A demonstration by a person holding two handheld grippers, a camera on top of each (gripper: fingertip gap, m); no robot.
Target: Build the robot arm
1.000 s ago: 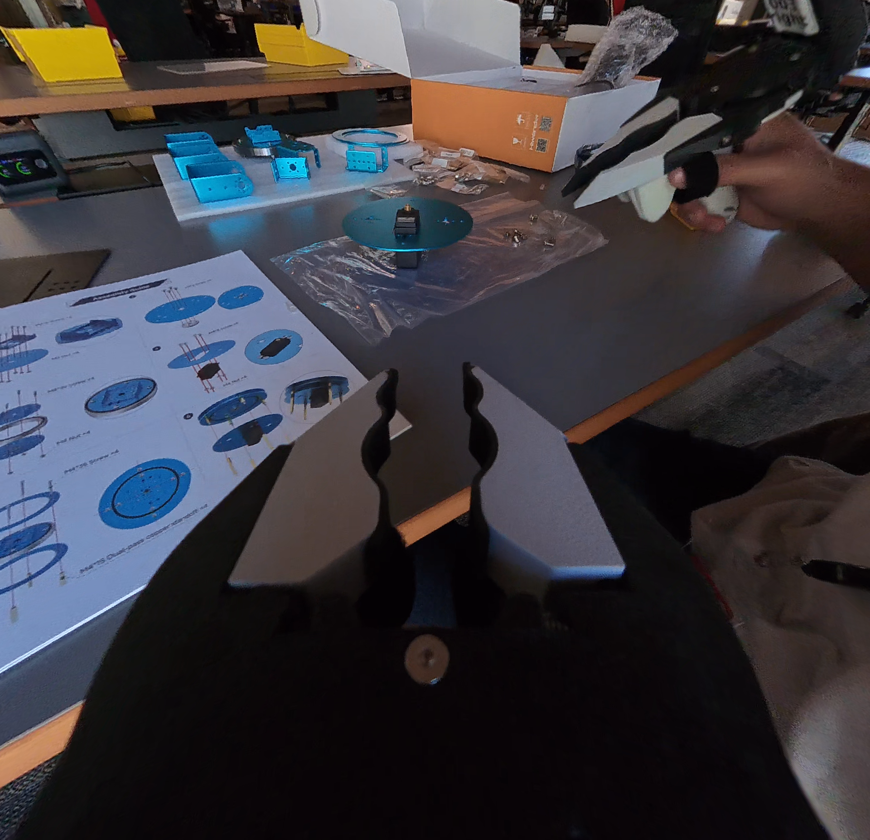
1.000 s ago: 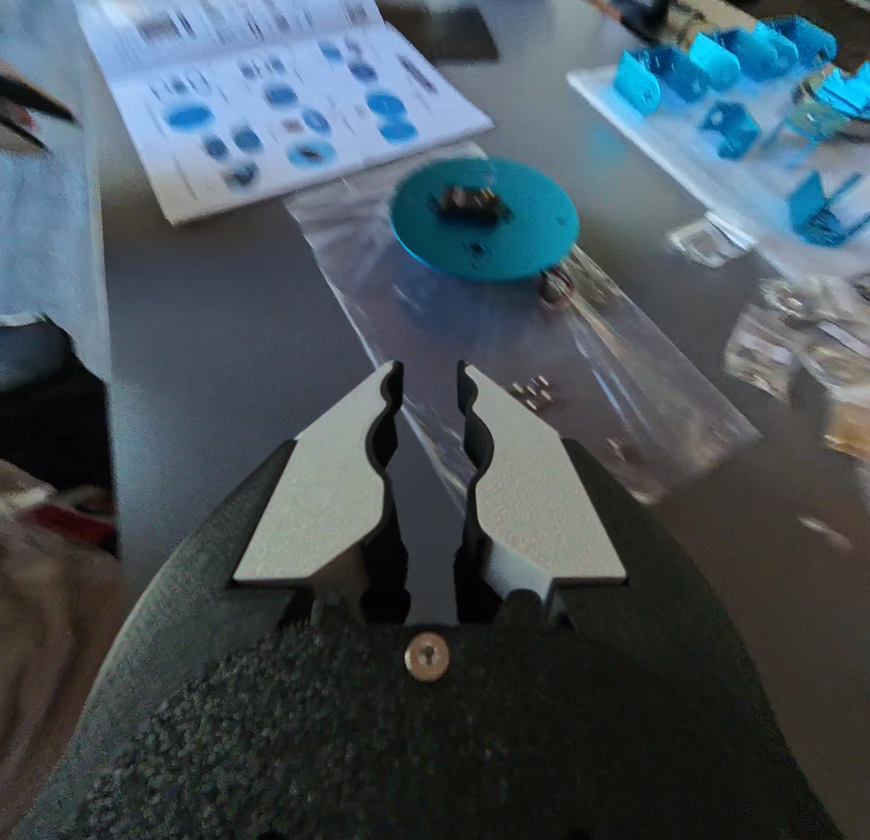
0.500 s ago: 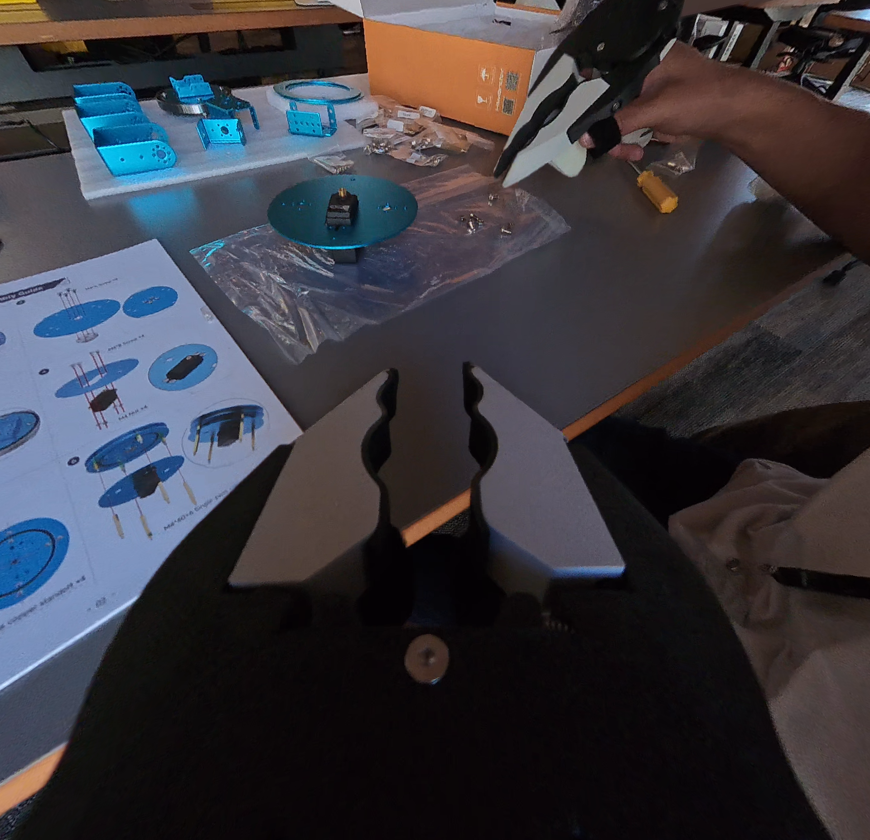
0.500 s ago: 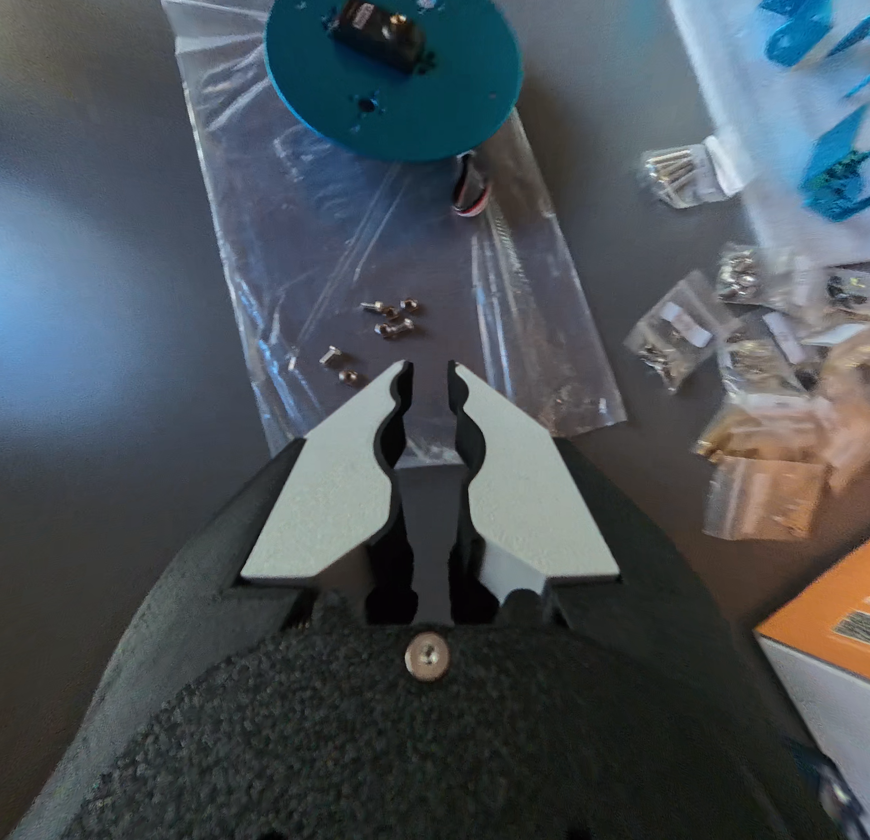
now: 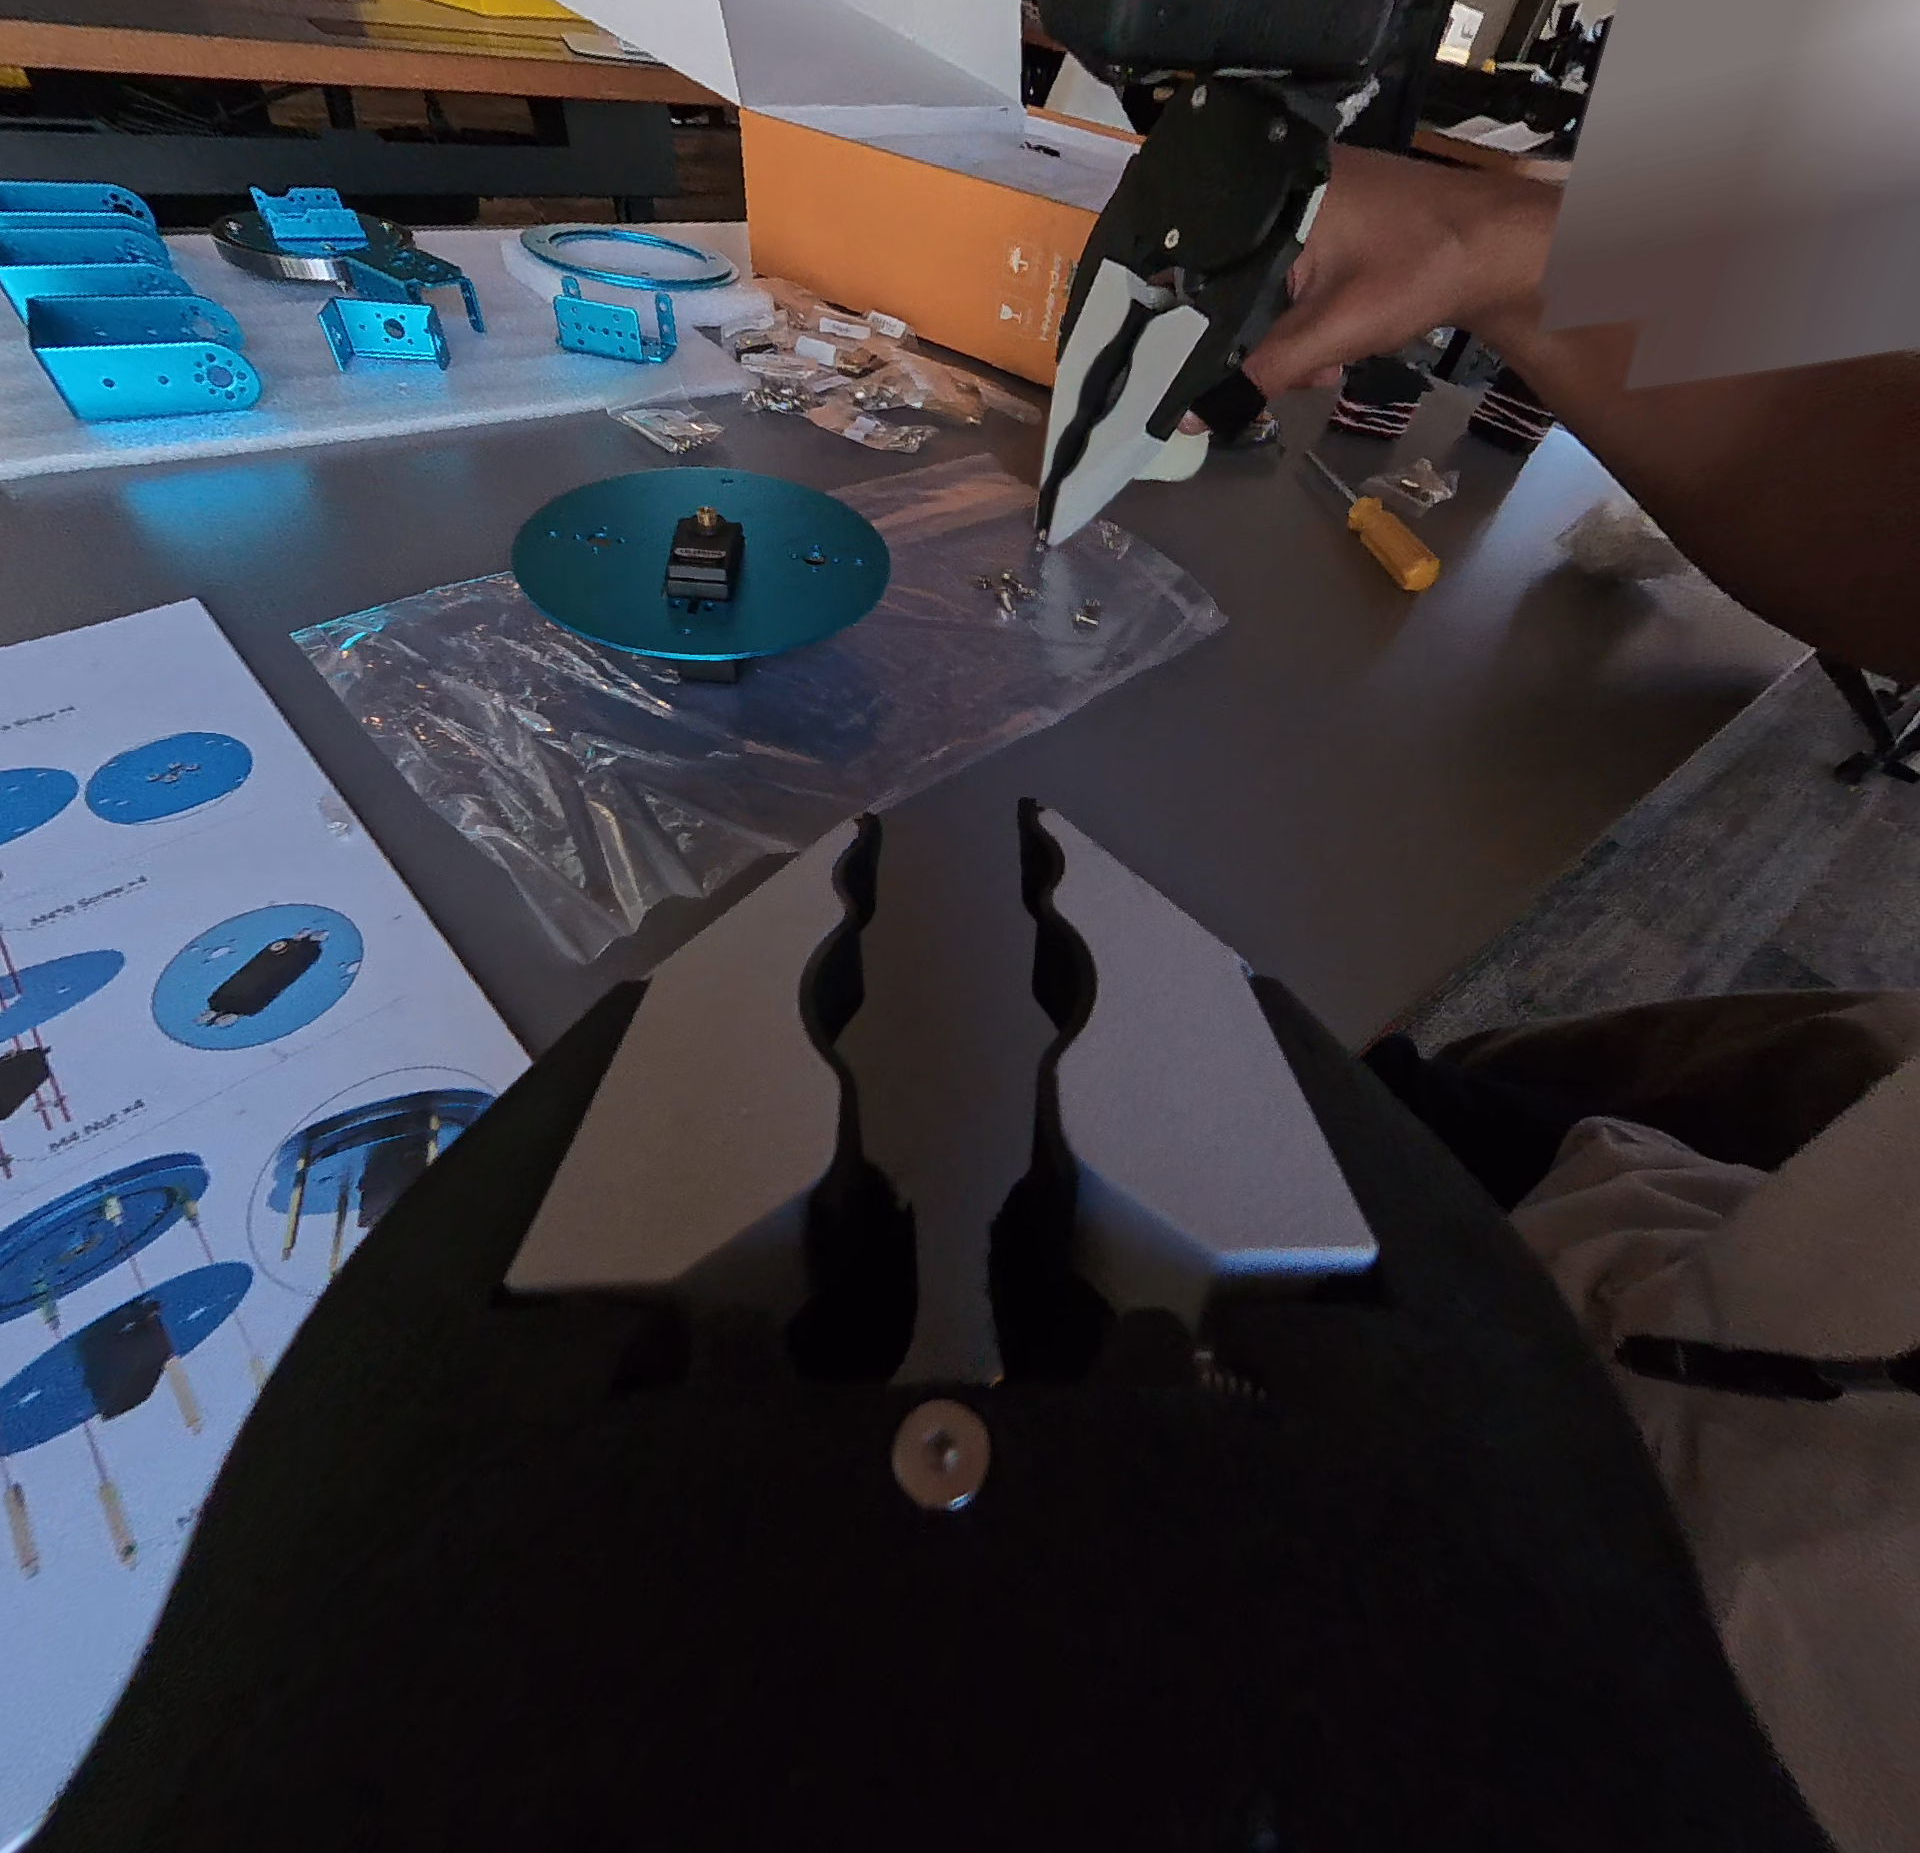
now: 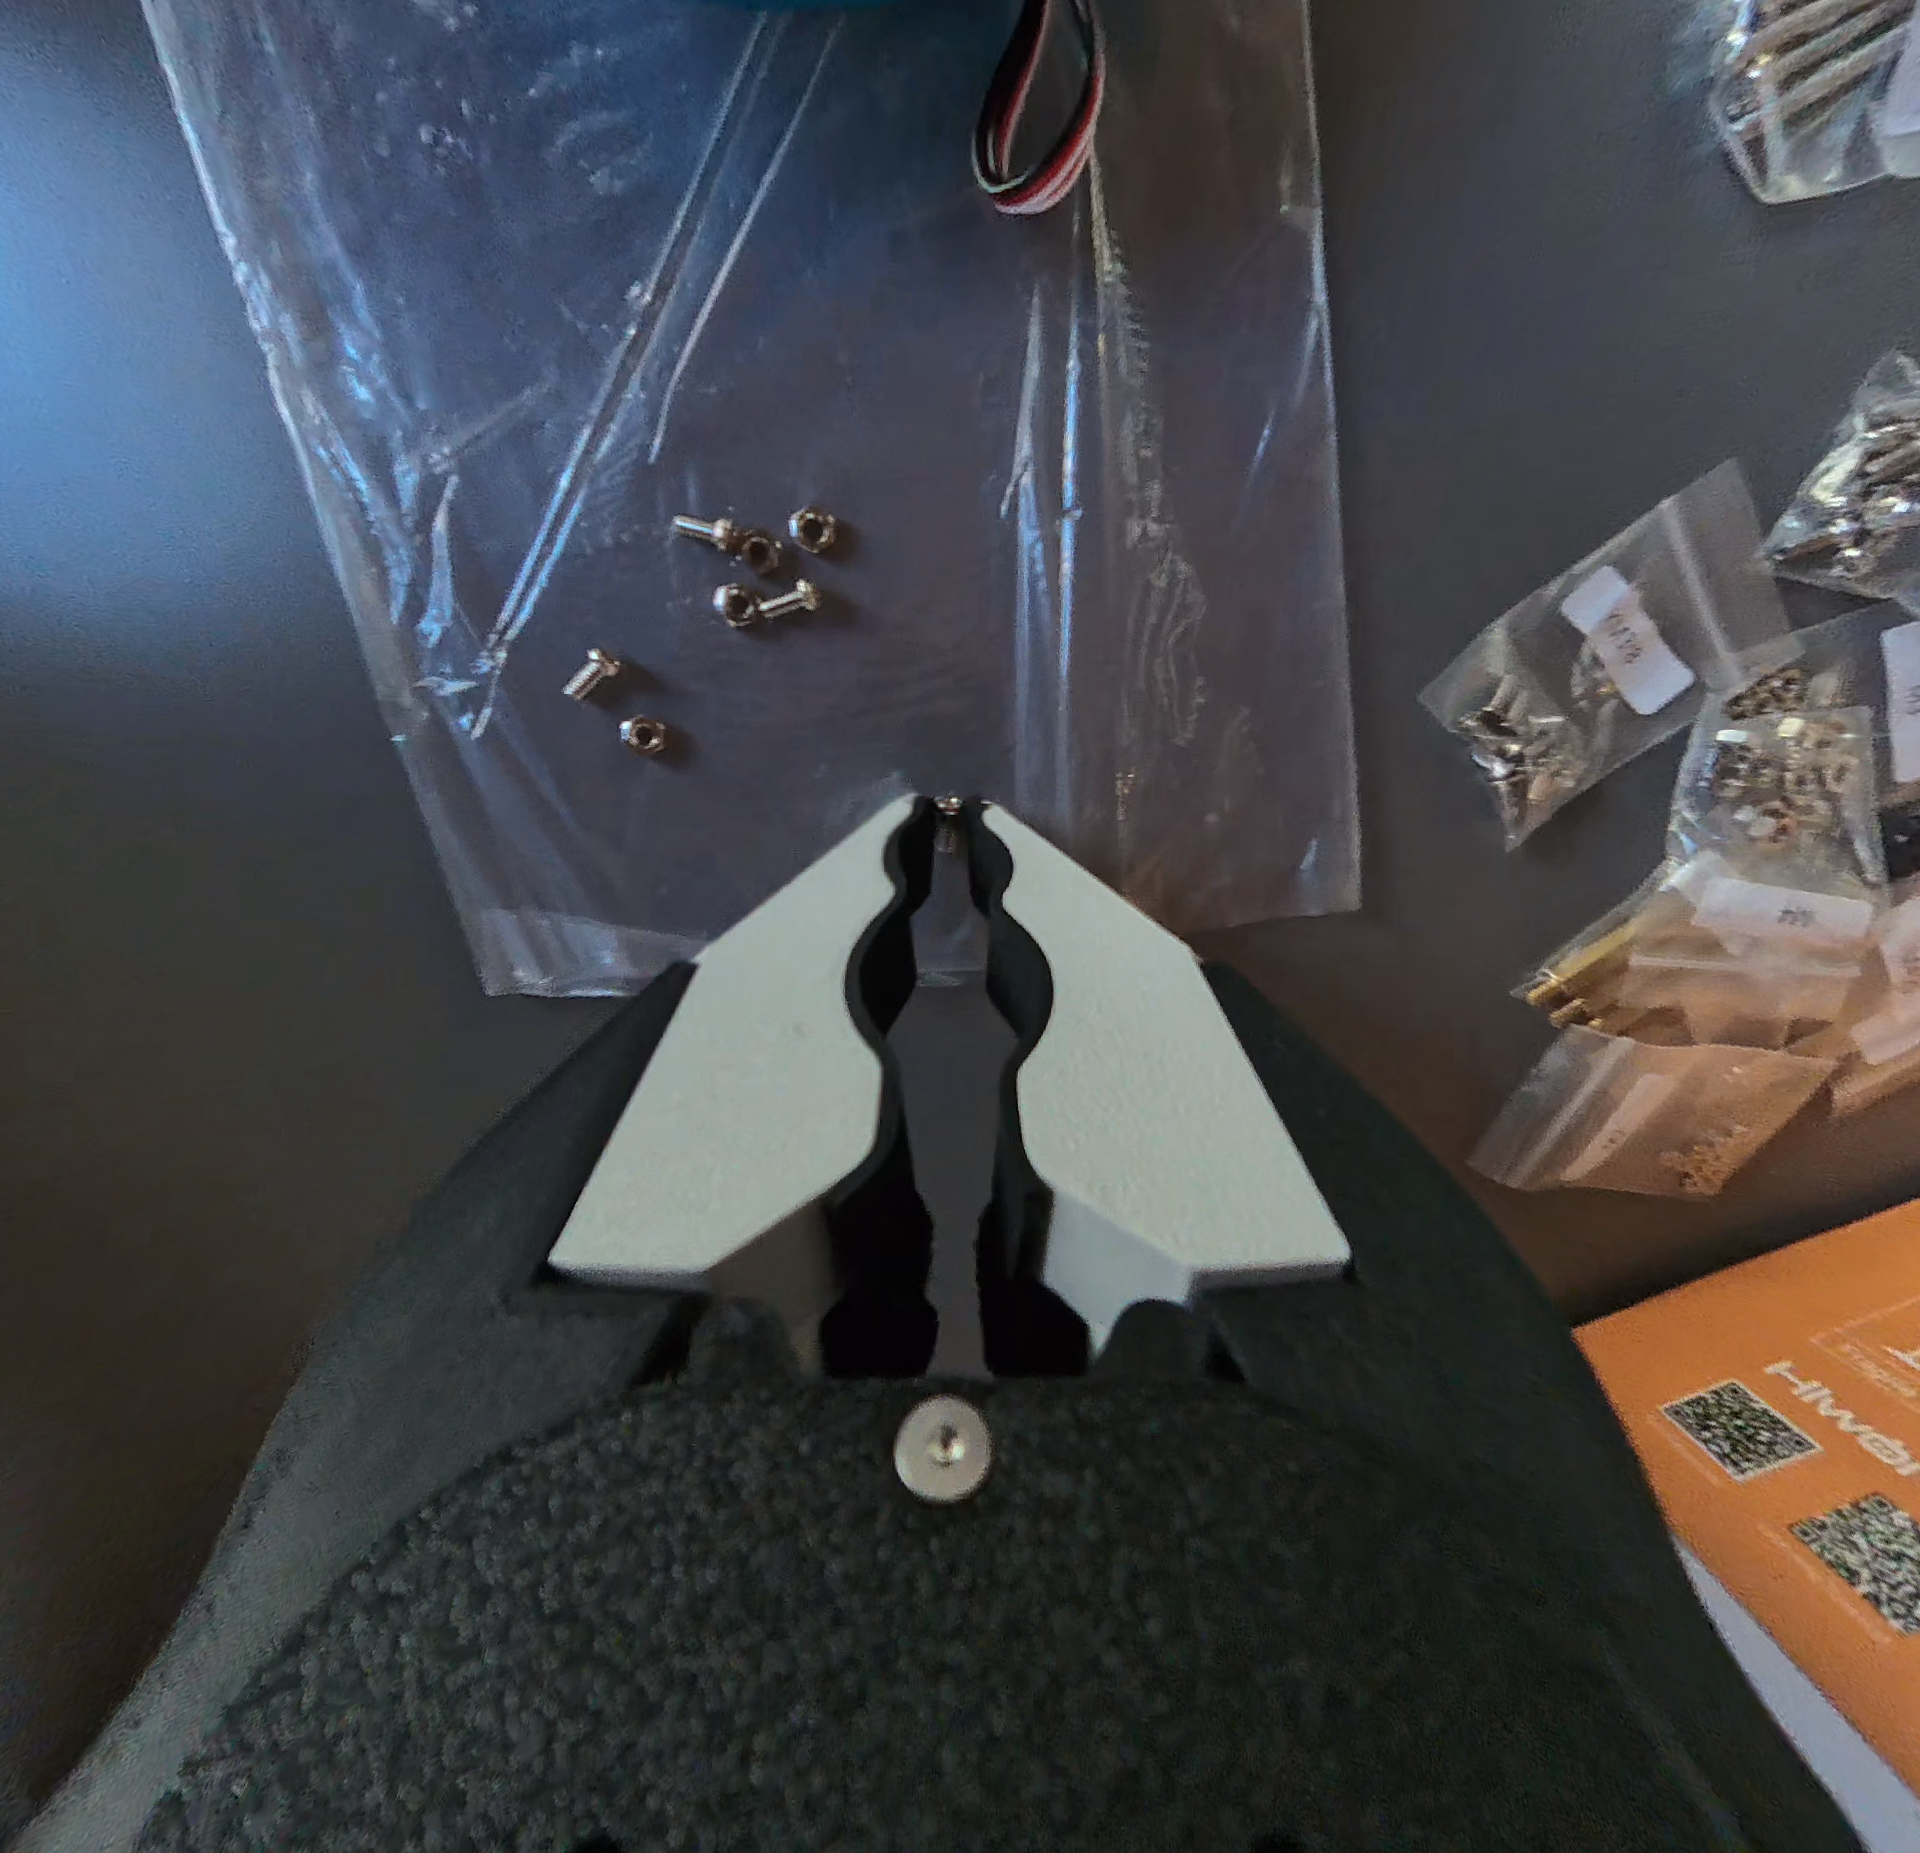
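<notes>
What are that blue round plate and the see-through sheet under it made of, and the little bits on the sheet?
The blue round plate looks like coloured metal: thin, rigid, satin sheen. The see-through sheet seems thin plastic film, creased and glinting. The little bits look like bright steel screws and nuts; the right hand-held gripper pinches one screw.

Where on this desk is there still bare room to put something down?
Bare grey table lies between the clear plastic sheet and the desk's near edge, right of the instruction sheet. It is crowded by the orange box, where small hardware bags pile up.
</notes>
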